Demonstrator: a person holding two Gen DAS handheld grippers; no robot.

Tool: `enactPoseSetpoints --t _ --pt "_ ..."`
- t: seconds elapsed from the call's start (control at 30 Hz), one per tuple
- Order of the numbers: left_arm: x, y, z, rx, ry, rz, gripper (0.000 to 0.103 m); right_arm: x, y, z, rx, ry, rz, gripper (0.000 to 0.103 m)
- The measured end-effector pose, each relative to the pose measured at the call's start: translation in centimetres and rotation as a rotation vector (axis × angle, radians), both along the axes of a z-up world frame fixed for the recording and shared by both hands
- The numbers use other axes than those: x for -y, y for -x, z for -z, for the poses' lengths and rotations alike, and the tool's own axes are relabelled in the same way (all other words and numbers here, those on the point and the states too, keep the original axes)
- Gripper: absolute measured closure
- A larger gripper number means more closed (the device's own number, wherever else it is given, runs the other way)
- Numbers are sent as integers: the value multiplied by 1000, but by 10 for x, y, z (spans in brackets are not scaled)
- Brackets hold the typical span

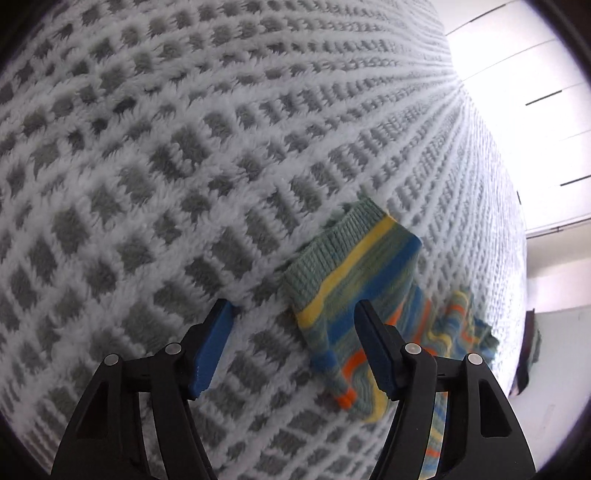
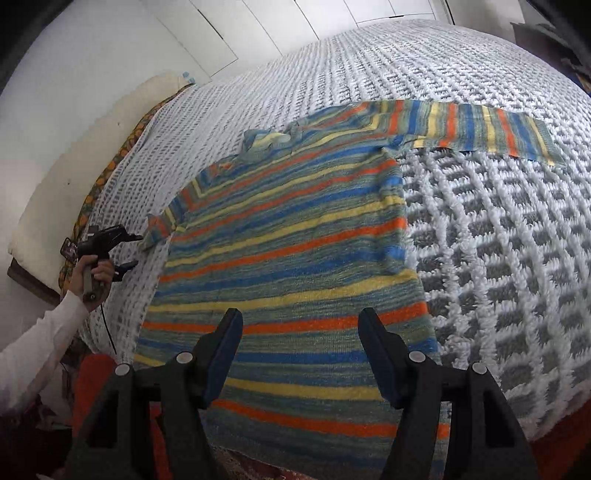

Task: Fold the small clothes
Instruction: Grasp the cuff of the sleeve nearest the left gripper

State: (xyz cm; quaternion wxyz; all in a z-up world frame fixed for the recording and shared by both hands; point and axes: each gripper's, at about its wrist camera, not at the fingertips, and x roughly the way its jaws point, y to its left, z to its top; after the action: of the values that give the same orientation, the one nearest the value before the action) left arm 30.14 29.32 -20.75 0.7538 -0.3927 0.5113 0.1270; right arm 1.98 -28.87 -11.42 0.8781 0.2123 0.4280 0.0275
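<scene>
one striped sweater point(image 2: 288, 266), unlabelled

A fluffy white blanket point(image 2: 498, 229) with a grey check pattern spreads beneath and ahead of the claw. Beyond it stand white cupboard doors point(image 2: 236, 26). Far left, a cream cushion point(image 2: 74, 147) lies along an orange-patterned cloth edge point(image 2: 110, 162).

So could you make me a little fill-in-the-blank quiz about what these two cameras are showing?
1. The striped sweater lies spread flat on a grey-and-white ____.
2. One sleeve stretches straight out; the other sleeve's cuff lies near the ____ tool.
3. The right tool hovers over the sweater's ____ edge.
4. Neither tool is ____ any fabric.

Missing words: blanket; left; bottom; gripping
</scene>
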Motion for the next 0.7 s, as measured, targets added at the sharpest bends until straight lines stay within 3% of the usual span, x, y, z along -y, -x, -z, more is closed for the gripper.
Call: enactPoseSetpoints --t 0.03,0.07,0.1,0.13,0.17,0.3,0.4,0.5,0.57,0.63,0.7 --pt "1 -2 -1 6 -4 -7 37 -2 -1 0 -5 7 -7 38" --pt "1 -2 0 17 -16 -12 68 -4 -2 0 -10 14 -10 38" --pt "1 -4 0 19 -21 -2 91 -3 -3 2 -16 17 -9 38" --pt "0 -6 -4 14 -26 5 99 -4 -3 2 -21 20 -8 38" --pt "0 0 -11 24 -52 -26 99 -4 -2 2 -24 22 -5 38" --pt "3 46 -47 48 -152 -132 99 -4 0 -1 0 27 3 38" --pt "15 84 -36 -47 -218 -167 94 -7 0 2 1 27 -11 38" --pt "28 101 -24 -127 -254 -131 66 -12 -2 6 -14 21 -38 38" --pt "33 110 -33 -92 -271 -122 52 -15 0 4 -2 31 -53 38" --pt "39 114 -49 -48 -340 -111 39 -17 2 -2 20 49 -57 38" --pt "43 110 -65 -7 -394 -83 35 -17 -3 -10 32 62 -76 36"
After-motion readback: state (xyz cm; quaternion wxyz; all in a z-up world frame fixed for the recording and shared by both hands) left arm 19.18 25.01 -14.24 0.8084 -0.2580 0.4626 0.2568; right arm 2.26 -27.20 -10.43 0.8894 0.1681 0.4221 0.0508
